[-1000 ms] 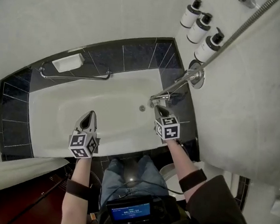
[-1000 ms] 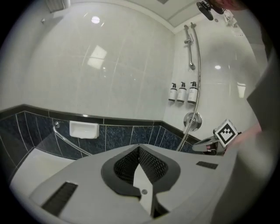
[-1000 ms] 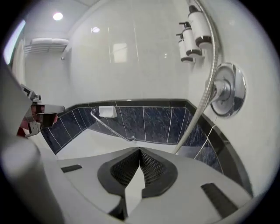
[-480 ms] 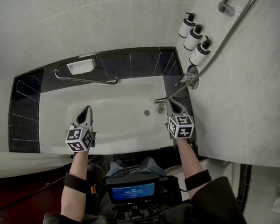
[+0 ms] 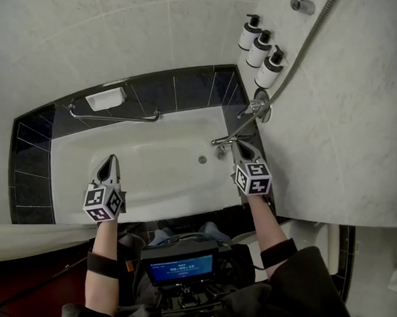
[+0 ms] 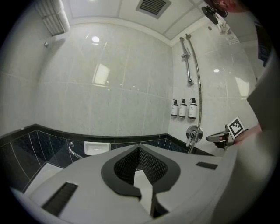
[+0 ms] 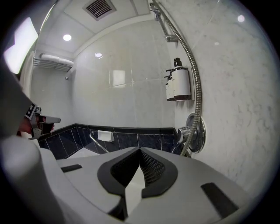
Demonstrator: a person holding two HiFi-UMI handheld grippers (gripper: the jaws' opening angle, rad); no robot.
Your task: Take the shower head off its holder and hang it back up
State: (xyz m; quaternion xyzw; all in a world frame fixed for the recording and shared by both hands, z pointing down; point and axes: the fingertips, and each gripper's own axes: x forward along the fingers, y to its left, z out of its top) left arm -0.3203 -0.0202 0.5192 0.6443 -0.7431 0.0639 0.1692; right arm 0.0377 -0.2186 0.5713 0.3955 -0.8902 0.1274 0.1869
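The left hand-held gripper (image 5: pixel 109 160) and right hand-held gripper (image 5: pixel 243 148) hover over the bathtub (image 5: pixel 151 168), both shut and empty. Only the left gripper view shows the whole wall rail (image 6: pixel 187 61) and hose (image 6: pixel 199 87). The shower head itself cannot be made out.
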